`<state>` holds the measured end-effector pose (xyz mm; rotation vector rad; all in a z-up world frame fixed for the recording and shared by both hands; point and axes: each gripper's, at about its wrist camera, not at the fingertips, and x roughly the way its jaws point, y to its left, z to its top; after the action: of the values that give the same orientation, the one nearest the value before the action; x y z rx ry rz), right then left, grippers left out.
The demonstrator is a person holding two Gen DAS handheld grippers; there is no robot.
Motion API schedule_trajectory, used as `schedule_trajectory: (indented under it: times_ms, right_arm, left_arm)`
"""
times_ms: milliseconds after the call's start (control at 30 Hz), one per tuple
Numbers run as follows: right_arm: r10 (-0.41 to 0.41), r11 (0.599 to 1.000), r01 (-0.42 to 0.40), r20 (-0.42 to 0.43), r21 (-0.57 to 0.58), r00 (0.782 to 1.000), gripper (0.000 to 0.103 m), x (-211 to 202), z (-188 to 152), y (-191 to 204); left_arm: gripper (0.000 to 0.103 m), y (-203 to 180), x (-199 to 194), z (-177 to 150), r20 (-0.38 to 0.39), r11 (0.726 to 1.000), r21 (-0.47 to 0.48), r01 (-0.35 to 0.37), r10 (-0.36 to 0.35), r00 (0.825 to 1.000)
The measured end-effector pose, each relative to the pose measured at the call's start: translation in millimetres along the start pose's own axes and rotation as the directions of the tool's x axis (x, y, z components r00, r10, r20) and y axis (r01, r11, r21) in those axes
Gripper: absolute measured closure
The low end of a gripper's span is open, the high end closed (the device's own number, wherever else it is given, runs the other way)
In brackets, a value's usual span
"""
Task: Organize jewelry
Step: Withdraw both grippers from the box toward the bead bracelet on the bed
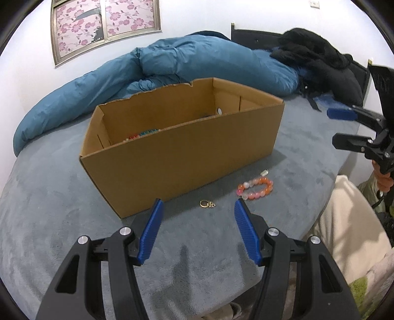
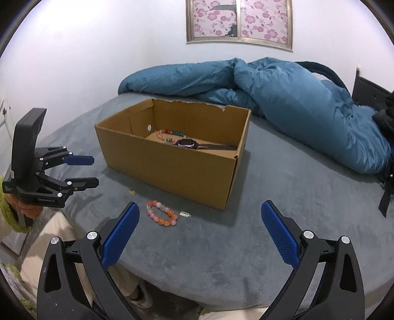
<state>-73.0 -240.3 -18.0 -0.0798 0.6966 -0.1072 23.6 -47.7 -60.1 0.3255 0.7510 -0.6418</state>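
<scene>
An open cardboard box (image 1: 182, 157) (image 2: 172, 167) stands on the grey bed cover. Inside it lie a bead string (image 2: 170, 135) and a dark watch (image 2: 188, 143). In front of the box lie an orange-pink bead bracelet (image 1: 256, 189) (image 2: 161, 213), a small gold ring charm (image 1: 206, 203) (image 2: 132, 191) and a small silver clasp (image 1: 264, 172) (image 2: 185, 214). My left gripper (image 1: 199, 205) (image 2: 94, 171) hangs open just short of the gold charm, nothing between its blue pads. My right gripper (image 2: 199, 209) (image 1: 331, 126) stands open and empty, the bracelet near its left finger.
A rumpled blue duvet (image 2: 283, 103) lies behind the box, with dark clothing (image 1: 317, 54) at the headboard. The person's light trouser leg (image 1: 349, 221) is at the bed's near edge. A window with floral covering (image 2: 238, 22) is on the far wall.
</scene>
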Motion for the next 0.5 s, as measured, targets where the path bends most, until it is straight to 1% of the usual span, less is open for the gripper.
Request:
schedule_trajectory:
  times_ms: [133,400,500]
  right_arm:
    - [-0.008,0.999,0.007,-0.036,-0.035,0.999,0.008,12.9,-3.1,4.0]
    - [0.018,0.996,-0.024,-0.064,-0.084,0.998,0.009,28.8,-5.5,8.0]
    - [0.023,0.996,-0.029,-0.069,-0.09,0.997,0.009,33.4,-6.4,7.0]
  left_arm:
    - [0.045,-3.4,10.6,-2.8,-0.005,0.999,0.027,-0.02,0.02,1.0]
    - [0.045,-0.5,35.8,-3.8,-0.02,0.999,0.039,-0.035,0.036,0.999]
    - [0.051,-0.4,43.4,-4.4,-0.023,0.998,0.059,-0.037,0.039,0.999]
